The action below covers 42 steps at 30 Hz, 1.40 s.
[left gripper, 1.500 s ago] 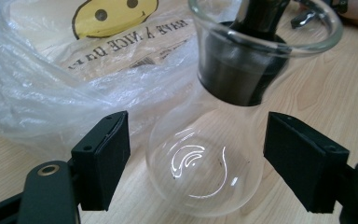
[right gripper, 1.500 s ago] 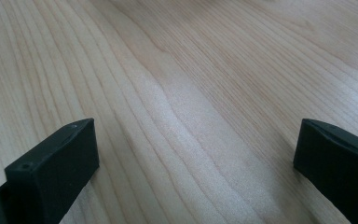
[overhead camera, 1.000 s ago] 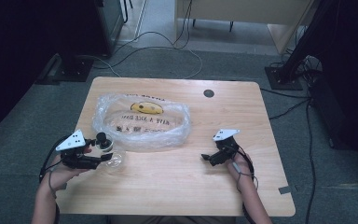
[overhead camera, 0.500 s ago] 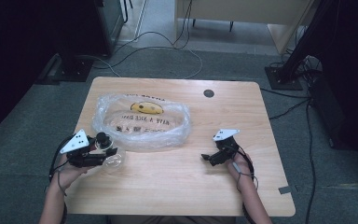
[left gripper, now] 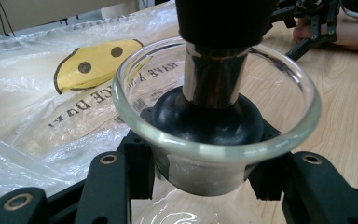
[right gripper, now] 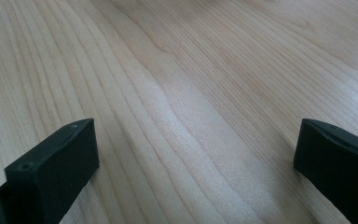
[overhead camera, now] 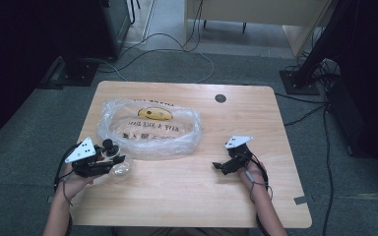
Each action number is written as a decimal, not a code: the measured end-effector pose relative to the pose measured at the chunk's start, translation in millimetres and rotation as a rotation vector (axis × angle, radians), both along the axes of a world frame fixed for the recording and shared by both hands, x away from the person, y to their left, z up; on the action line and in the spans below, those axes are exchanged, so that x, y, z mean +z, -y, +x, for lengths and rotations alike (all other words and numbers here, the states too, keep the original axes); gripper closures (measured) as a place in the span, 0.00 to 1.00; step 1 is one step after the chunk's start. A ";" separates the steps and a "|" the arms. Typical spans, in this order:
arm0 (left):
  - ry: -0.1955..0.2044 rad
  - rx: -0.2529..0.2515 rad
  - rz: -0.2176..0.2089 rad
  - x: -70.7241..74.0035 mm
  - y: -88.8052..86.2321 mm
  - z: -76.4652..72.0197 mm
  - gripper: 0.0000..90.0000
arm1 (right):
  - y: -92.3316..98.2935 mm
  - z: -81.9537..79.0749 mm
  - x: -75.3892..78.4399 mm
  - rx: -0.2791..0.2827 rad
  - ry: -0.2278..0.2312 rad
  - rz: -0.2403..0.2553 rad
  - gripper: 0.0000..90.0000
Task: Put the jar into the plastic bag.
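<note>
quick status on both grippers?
Left gripper: fingers have just been closing, now shut on the neck of the glass flask.
Right gripper: open, nothing between its fingers, over bare table.

Glass flask's body below picture's edge
</note>
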<state>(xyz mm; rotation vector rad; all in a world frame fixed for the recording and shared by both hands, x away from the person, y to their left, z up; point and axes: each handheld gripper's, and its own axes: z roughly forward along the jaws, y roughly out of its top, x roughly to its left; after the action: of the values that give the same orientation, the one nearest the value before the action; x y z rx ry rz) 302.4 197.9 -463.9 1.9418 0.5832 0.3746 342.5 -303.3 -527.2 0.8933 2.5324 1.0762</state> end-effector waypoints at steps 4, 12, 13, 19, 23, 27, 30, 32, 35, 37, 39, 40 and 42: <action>-0.003 -0.003 0.009 1.5 0.8 -0.9 0.57 | 0.0 0.1 0.0 0.001 0.001 0.000 0.00; -0.036 0.008 0.013 8.8 3.2 -0.5 0.58 | 0.0 0.2 0.0 0.002 0.000 0.000 0.00; -0.044 0.010 0.011 10.3 3.3 -0.2 0.58 | 0.0 0.4 0.0 0.003 0.000 0.000 0.00; -0.071 0.037 0.004 25.3 4.5 -0.6 0.58 | -0.4 1.6 0.0 0.007 -0.001 0.001 0.00; -0.084 0.069 -0.008 35.7 5.2 0.4 0.58 | -0.5 2.0 0.0 0.007 -0.002 0.000 0.00; -0.088 0.084 -0.004 45.8 7.8 2.0 0.58 | -0.5 2.3 0.0 0.008 -0.001 0.000 0.00; -0.083 0.088 -0.005 54.0 10.3 2.4 0.58 | -0.5 2.3 0.0 0.008 -0.001 0.000 0.00; -0.078 0.094 -0.008 60.2 12.2 2.8 0.58 | -0.6 2.2 0.0 0.008 -0.001 0.000 0.00; -0.064 0.104 -0.017 67.9 14.3 3.8 0.58 | -0.6 2.2 -0.1 0.008 -0.001 0.000 0.00; -0.052 0.111 -0.023 73.3 15.3 5.0 0.58 | -0.5 2.2 -0.1 0.008 -0.001 0.000 0.00; -0.045 0.119 -0.027 78.7 16.5 6.7 0.58 | -0.6 2.2 -0.1 0.008 -0.001 0.000 0.00; -0.042 0.123 -0.030 81.3 17.0 7.6 0.58 | -0.6 2.2 0.0 0.008 -0.001 0.000 0.00; -0.038 0.124 -0.035 85.2 17.9 8.8 0.58 | -0.6 2.1 -0.1 0.008 -0.001 0.000 0.00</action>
<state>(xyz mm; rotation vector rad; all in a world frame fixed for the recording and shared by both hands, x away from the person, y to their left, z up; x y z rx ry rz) 311.2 180.0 -378.7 1.8881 0.7324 0.4036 344.6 -302.7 -527.2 0.8848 2.5383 1.0786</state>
